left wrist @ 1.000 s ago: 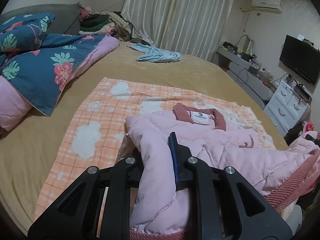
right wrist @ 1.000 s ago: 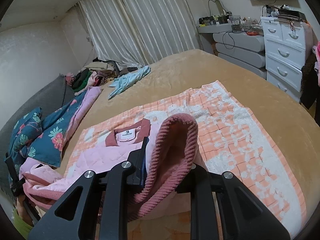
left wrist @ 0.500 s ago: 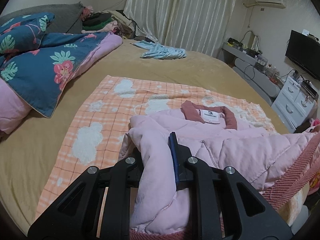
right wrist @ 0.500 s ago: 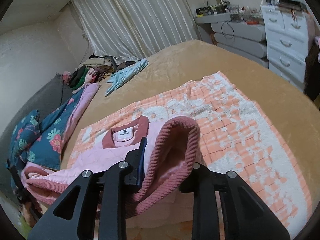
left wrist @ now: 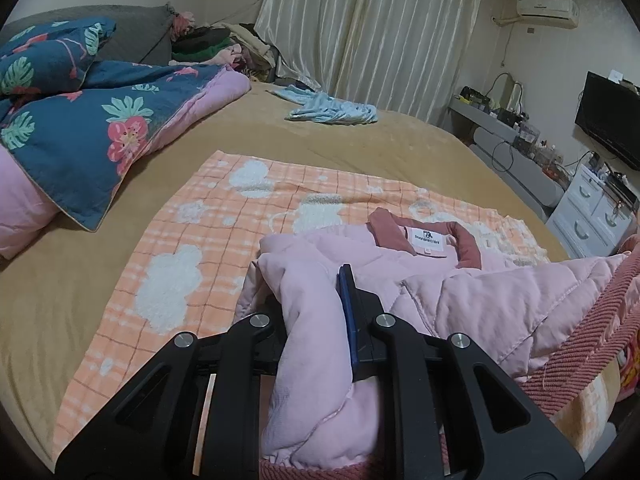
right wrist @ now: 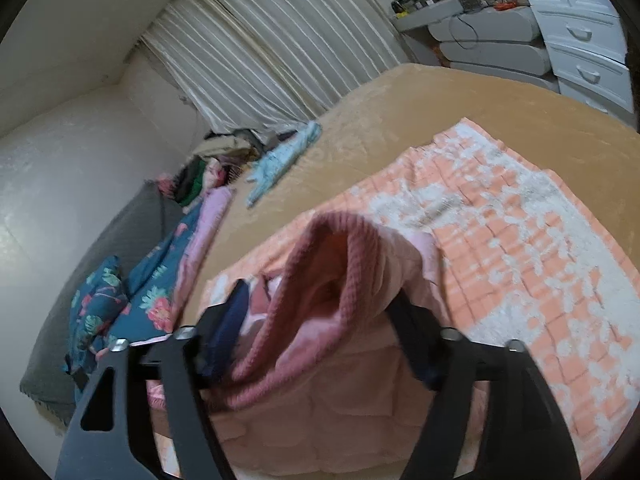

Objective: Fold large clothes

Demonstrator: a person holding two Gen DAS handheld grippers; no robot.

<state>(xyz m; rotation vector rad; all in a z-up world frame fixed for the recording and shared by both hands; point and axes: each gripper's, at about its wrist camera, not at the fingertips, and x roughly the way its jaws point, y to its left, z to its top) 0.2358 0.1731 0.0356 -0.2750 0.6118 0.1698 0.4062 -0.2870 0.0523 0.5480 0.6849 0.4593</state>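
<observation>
A pink quilted jacket [left wrist: 472,292] with a dusty-red collar lies on an orange checked blanket [left wrist: 224,216] on the bed. My left gripper [left wrist: 316,304] is shut on a fold of the jacket's pink fabric, held just above the blanket. In the right wrist view my right gripper [right wrist: 320,312] has its jaws spread wide. The jacket's ribbed dusty-red hem [right wrist: 320,280] still drapes between the fingers, loose. The blanket also shows in the right wrist view [right wrist: 520,208].
A blue floral quilt [left wrist: 80,128] and pink bedding lie at the left of the tan bed [left wrist: 60,312]. A light blue garment [left wrist: 332,110] lies near the curtains. White drawers [left wrist: 592,220], a desk and a TV stand right of the bed.
My right gripper has opened from a grip on the ribbed hem and tilted. My left gripper has kept its hold and moved forward a little with the jacket.
</observation>
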